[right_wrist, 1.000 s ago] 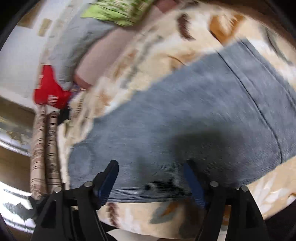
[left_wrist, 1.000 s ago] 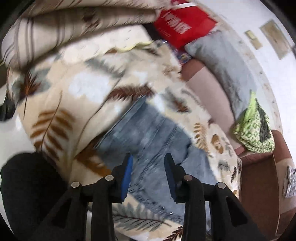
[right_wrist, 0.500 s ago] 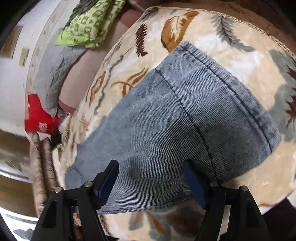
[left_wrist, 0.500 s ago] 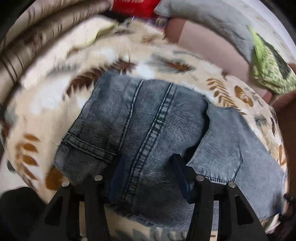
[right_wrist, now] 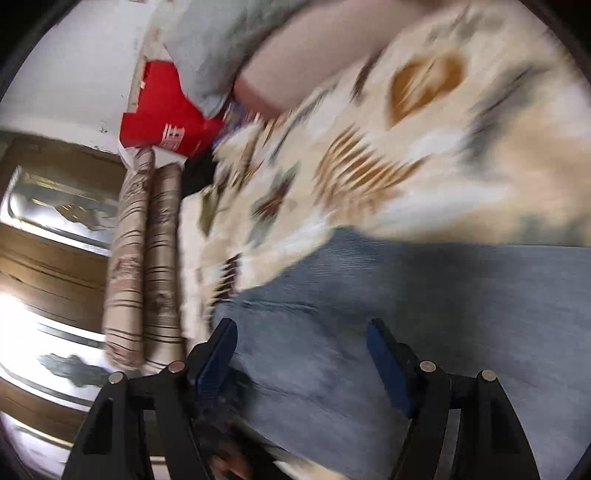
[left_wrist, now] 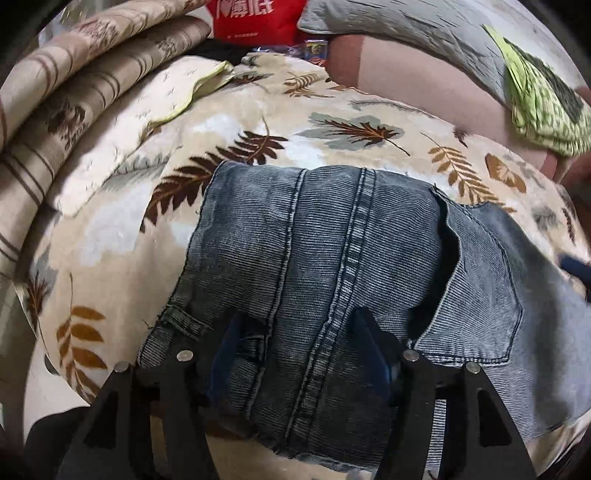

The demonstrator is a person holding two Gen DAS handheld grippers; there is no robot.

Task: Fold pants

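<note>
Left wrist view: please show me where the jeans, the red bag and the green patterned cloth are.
jeans [left_wrist: 332,258], left wrist view, centre seam.
red bag [left_wrist: 251,18], left wrist view, printed front.
green patterned cloth [left_wrist: 543,107], left wrist view, middle of the fabric.

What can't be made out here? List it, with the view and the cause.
- Right wrist view: the jeans and leaf-print blanket are motion-blurred, so seams and folds are unreadable.
- Left wrist view: the near edge of the jeans is hidden behind the left tongs.
- Left wrist view: the red bag is cut off by the top edge, its print unreadable.
- Neither view shows the pants' full length.
</note>
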